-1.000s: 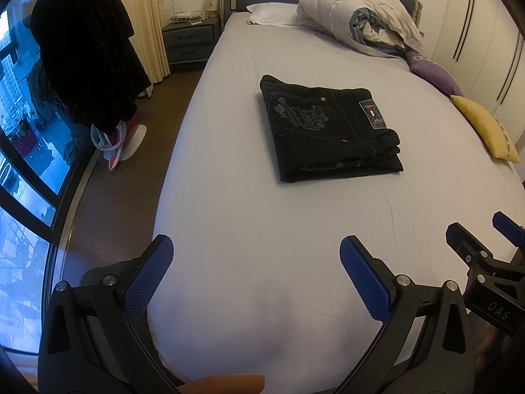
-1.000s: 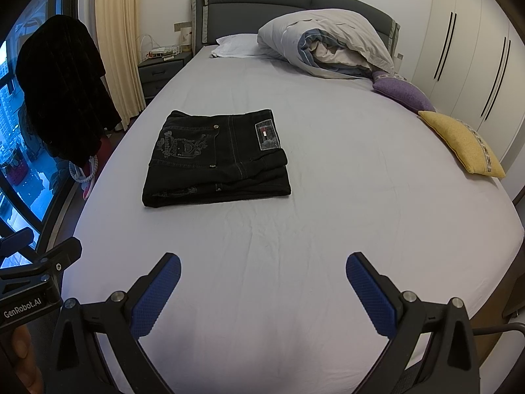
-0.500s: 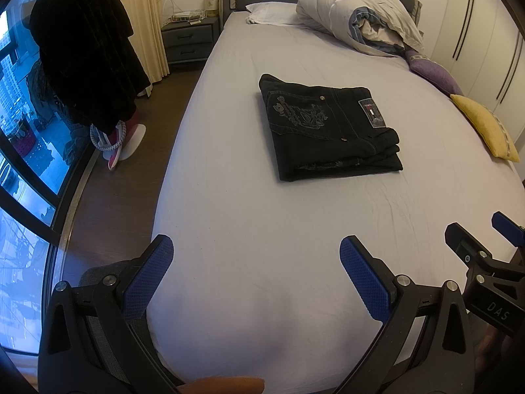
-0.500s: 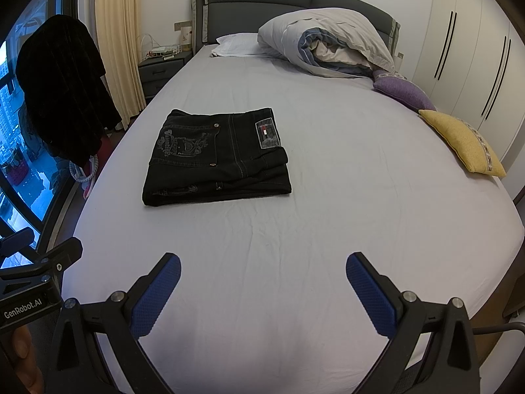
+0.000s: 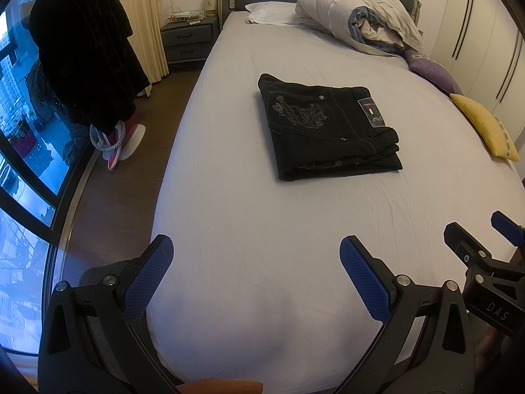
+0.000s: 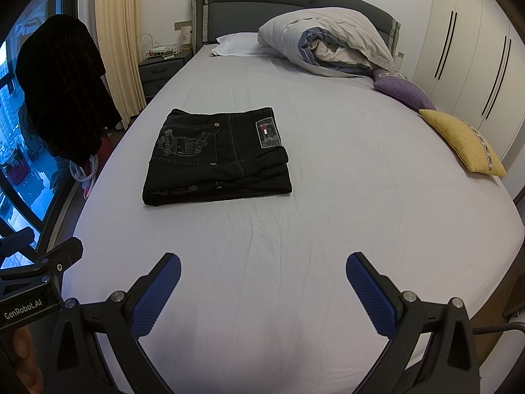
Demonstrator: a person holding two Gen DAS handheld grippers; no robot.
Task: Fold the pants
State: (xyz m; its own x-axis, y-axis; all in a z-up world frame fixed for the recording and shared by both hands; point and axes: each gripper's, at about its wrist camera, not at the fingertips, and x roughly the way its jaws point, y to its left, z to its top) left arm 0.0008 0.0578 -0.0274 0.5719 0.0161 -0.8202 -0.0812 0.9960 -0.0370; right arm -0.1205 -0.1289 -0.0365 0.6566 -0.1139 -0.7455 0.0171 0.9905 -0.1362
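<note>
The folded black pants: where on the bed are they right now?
In both wrist views the folded black pants lie flat mid-bed on the sheet, nearer the window-side edge, well ahead of both open grippers and short of the bunched duvet.

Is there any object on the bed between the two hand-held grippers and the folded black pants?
No. Only bare sheet lies between the open right hand-held gripper, the open left hand-held gripper and the pants.

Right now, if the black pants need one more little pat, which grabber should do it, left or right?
Probably left, though it's close. The pants lie folded toward the bed's left side, nearer the left gripper than the right gripper. Both are open, empty and back near the foot of the bed.
</note>
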